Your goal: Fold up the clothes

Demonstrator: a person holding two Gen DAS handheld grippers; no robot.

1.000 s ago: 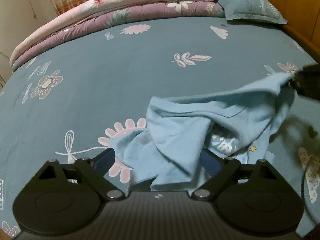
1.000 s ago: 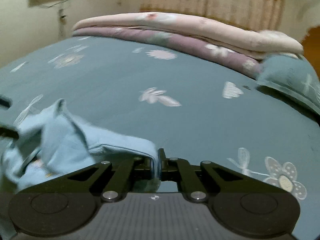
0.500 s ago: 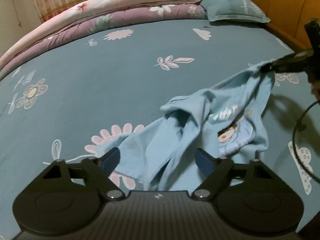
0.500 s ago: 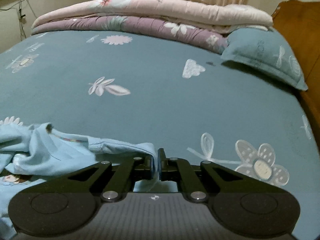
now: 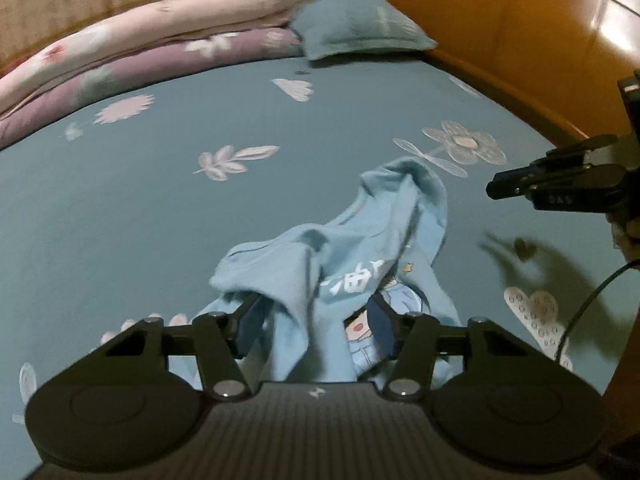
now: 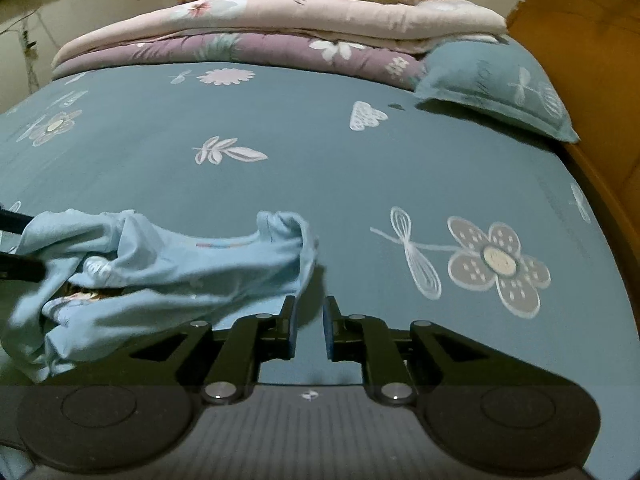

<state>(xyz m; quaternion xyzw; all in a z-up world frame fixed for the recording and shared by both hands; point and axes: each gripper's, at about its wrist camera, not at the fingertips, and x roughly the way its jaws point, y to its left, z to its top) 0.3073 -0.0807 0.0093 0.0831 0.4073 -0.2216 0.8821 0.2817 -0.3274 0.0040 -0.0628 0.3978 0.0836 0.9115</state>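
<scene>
Left gripper point(image 5: 316, 326) jaws are closing, with bunched fabric of the light blue T-shirt point(image 5: 352, 264) lying between them; pad contact with the cloth cannot be confirmed. Right gripper point(image 6: 308, 328) jaws are opening, narrowly apart, with nothing seen between them; the shirt's nearest fold is just beyond and left of the tips, not gripped. In the left wrist view the right gripper point(image 5: 520, 184) is seen hovering clear of the shirt, above the sheet. T-shirt is crumpled, unfolded, on the teal floral bedsheet point(image 6: 320, 168), cartoon print partly exposed. Further out: teal pillow point(image 6: 496, 84) at the headboard side, pink quilt point(image 6: 280, 16) stacked on purple quilt point(image 6: 248, 50) along the far edge, wooden bed frame point(image 5: 520, 32) at right.
</scene>
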